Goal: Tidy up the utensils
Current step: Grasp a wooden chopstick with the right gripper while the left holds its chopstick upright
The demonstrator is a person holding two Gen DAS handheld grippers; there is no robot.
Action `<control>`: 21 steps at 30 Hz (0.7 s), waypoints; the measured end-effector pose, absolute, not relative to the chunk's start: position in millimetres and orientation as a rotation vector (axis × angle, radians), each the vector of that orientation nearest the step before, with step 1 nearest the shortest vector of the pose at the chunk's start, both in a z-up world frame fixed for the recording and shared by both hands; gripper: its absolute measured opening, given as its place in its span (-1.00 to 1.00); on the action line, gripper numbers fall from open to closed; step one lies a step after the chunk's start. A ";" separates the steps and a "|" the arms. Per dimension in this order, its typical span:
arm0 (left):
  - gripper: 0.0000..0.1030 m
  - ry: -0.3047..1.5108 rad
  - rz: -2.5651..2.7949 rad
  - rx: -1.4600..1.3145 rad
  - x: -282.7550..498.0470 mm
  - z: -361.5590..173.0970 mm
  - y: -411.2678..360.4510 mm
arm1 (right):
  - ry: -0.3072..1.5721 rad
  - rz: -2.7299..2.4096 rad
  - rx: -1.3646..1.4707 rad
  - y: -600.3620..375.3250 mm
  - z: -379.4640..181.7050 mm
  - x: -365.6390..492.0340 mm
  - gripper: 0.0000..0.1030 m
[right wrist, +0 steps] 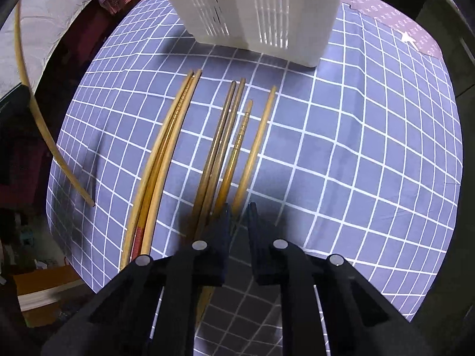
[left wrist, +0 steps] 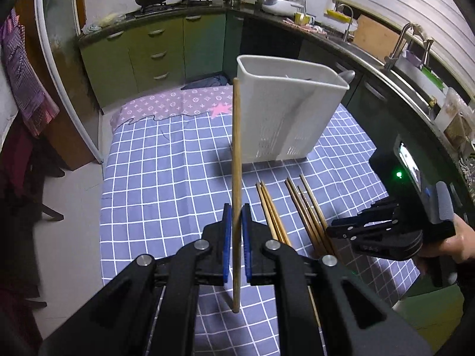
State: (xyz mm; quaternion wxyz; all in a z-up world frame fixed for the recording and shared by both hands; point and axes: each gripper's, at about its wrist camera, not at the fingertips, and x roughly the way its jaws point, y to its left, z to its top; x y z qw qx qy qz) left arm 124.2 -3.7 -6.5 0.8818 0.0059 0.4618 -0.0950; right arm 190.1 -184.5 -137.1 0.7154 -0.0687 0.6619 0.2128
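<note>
Blue-padded and black, the left claw (left wrist: 236, 222) is clamped on a single pale wooden chopstick (left wrist: 236, 178), held almost upright, its lower end hanging clear above the blue white-checked cloth (left wrist: 166, 184) that covers the worktop. That stick's top end reaches up to about the near left corner of the tall white slotted plastic utensil holder (left wrist: 285, 109), which stands upright on the far middle of the cloth, with open cloth on its left.

Over on the right, the black right claw (right wrist: 240, 207) points steeply down at the loose chopsticks; its jaws are drawn nearly together and the rightmost pale chopstick (right wrist: 256, 145) runs into the narrow gap between them, though I cannot tell whether the pads are actually pressing it. A person's hand (left wrist: 457, 243) grips that tool near the right edge of the worktop.

Two bundles lie near the holder's base: the left bundle of light wooden chopsticks (right wrist: 166, 154) and the right bundle of darker brown chopsticks (right wrist: 219, 136), tips pointing far, towards the holder. Wide bare cloth stretches right of the bundles to the worktop's edge, and left of the held stick too.
</note>
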 end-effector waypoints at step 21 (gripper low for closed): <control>-0.86 0.912 -0.209 0.055 112.3 -3.5 -8.2 | 1.477 0.434 -0.211 -163.6 -145.9 192.4 -0.82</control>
